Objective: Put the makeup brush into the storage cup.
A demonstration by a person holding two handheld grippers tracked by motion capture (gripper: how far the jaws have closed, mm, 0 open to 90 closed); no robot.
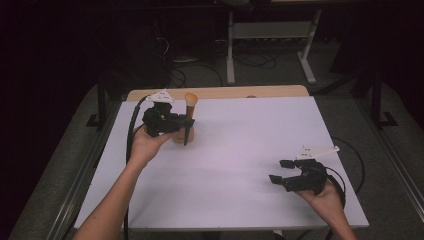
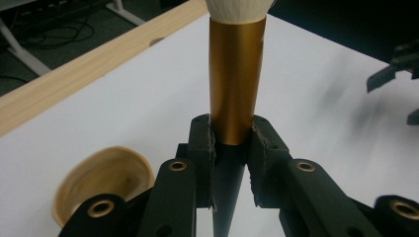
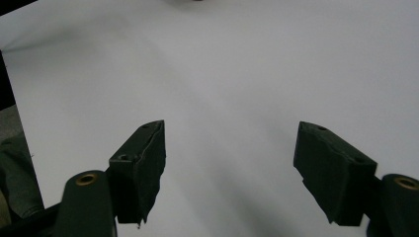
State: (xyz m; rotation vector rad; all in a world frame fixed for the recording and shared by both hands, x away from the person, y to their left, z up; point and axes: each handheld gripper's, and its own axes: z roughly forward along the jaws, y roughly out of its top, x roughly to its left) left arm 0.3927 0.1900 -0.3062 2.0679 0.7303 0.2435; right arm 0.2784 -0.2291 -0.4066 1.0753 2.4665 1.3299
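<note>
A makeup brush (image 1: 190,101) with cream bristles, a gold ferrule (image 2: 234,79) and a dark pointed handle stands upright in my left gripper (image 1: 186,122), whose pads (image 2: 203,143) press on the ferrule's lower end from both sides. In the high view it is held at the table's far left, just above a small round wooden bowl (image 1: 177,138). In the left gripper view the bowl (image 2: 101,180) lies below and to the left of the jaws (image 2: 232,148). My right gripper (image 1: 280,171) hovers near the table's front right, jaws wide apart (image 3: 232,163) with only bare white table between them.
The white tabletop (image 1: 240,150) spans the space between the two hands. A wooden strip (image 1: 220,92) runs along its far edge. Beyond it are a white desk frame (image 1: 270,30) and cables on the dark floor. A black cable (image 1: 131,130) trails from the left gripper.
</note>
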